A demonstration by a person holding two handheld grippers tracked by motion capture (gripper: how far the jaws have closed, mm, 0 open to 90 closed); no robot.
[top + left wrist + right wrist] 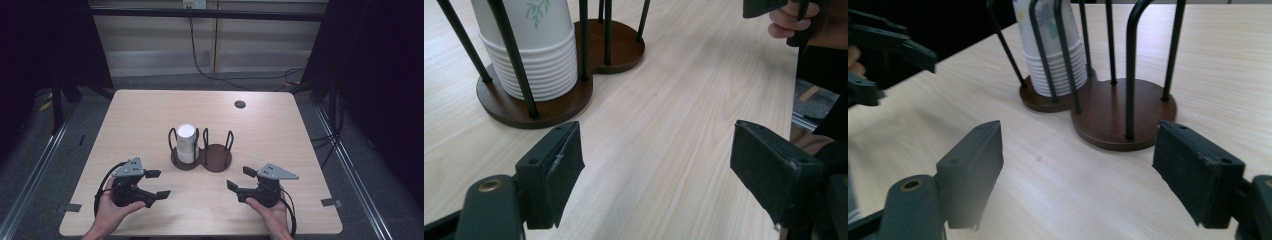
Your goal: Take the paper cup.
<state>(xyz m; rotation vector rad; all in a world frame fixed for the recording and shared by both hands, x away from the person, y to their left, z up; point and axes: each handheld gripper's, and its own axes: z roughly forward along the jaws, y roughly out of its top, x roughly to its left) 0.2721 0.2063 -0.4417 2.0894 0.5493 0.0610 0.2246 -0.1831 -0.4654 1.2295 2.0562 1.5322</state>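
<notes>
Cups (186,143) stacked upside down in the left bay of the twin holder (217,161), mid-table, the right bay bare. You've got both tools low at the near edge: left gripper (155,184) with its jaws spread wide and nothing between them, right gripper (239,179) just the same, wide and empty. The stack stands upright, long axis vertical, closed bottoms pointing at the ceiling, rims down on the wooden base (1108,125). Now, reaching in looks like the job here, and the black rods (510,55) fence that stack on all sides. So come at it high, over the rod tops, and pinch only the top cup's wall. Squeeze lightly, since paper crushes. Lift straight up along that vertical axis; tilt it and you'll likely drag the whole nest or snag a rod. Steady the base with your other tool if it shifts.
</notes>
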